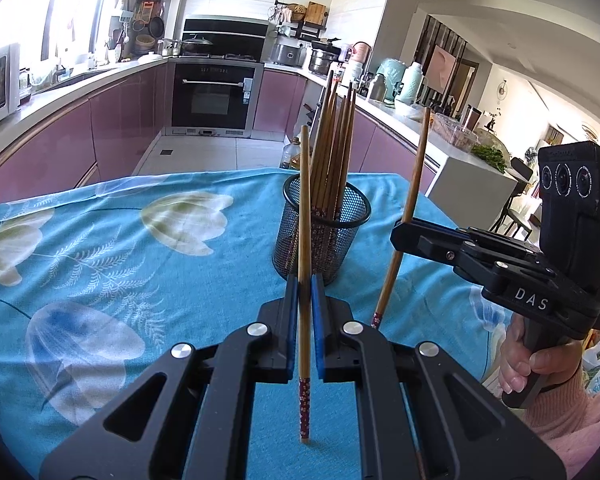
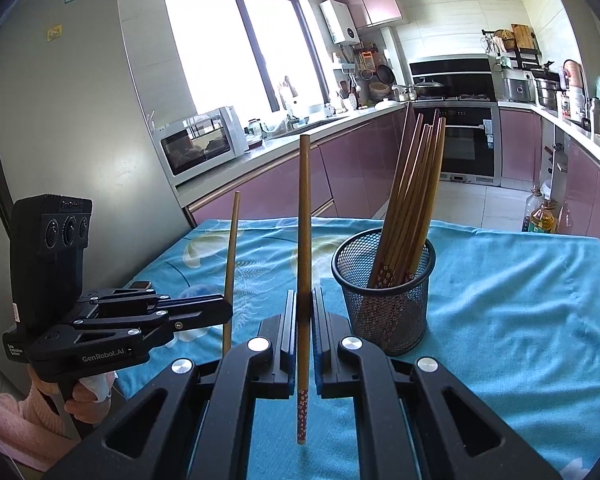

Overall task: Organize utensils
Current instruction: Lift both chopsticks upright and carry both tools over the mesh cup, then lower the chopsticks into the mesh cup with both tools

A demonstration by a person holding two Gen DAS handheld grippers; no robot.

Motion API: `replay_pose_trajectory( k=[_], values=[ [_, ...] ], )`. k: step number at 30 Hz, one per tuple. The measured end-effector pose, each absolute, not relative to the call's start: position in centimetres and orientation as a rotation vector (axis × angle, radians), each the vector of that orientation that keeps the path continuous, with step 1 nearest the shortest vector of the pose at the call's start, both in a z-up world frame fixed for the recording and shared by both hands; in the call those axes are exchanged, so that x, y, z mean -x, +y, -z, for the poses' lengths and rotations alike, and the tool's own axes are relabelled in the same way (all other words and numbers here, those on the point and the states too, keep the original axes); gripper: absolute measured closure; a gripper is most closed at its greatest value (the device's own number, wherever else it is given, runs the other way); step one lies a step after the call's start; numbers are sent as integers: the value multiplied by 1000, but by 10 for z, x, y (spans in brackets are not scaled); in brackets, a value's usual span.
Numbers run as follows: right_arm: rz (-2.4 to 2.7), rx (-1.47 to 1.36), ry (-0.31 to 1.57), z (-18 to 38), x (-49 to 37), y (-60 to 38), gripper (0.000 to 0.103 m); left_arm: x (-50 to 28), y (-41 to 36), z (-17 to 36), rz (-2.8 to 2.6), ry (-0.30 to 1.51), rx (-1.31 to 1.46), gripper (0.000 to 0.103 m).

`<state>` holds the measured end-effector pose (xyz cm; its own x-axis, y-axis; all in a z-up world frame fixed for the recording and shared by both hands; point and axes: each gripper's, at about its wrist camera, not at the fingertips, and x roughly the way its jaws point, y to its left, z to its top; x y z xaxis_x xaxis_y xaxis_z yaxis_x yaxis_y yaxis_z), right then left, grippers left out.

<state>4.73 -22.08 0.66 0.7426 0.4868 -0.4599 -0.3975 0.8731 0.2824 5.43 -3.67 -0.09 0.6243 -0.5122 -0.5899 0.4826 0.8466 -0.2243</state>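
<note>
left tongs (image 1: 305, 292): in my left hand, clamped tight on one chopstick (image 1: 305, 264). Stick stands near upright between the blue pads, patterned red end down, plain end up. Seen from the right wrist camera, these tongs (image 2: 225, 312) sit at the left of the bench with the stick (image 2: 231, 264) poking up through the tips.
right tongs (image 2: 305, 304): in my right hand, also pinched hard on a single chopstick (image 2: 304, 264), upright, patterned end at the bottom. From the left wrist camera they (image 1: 400, 232) come in from the right; that stick (image 1: 406, 216) leans slightly, top tilted right.
holder (image 1: 321, 232): black mesh cup, upright on the bench, far of both tongs and roughly between them. From the right wrist camera it (image 2: 384, 300) is just right of my stick.
bundle (image 1: 334, 152): brown chopsticks standing in the holder, patterned ends down, tops leaning right.
bench (image 1: 100, 240): covered with a blue floral cloth; holder is the only thing standing on it.
stick tips: whether either lower tip touches the cloth, I cannot tell.
hands: right hand (image 1: 536, 364) wraps its handle, pink sleeve at the wrist; left hand (image 2: 86, 396) grips the other handle.
background: kitchen counters, oven (image 1: 216, 92) on the far wall.
</note>
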Motion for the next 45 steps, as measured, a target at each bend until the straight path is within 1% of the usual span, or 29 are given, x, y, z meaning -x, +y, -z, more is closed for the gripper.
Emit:
replay_pose_trajectory(
  k=[19,45],
  values=[
    [-470,-176,502,-26,-48,-230,97,-54,-39,-14,579,654,45,96],
    [-463,-178,475,-32,-48,-234,97,-54,-45,-23,586,627,38,96]
  ],
)
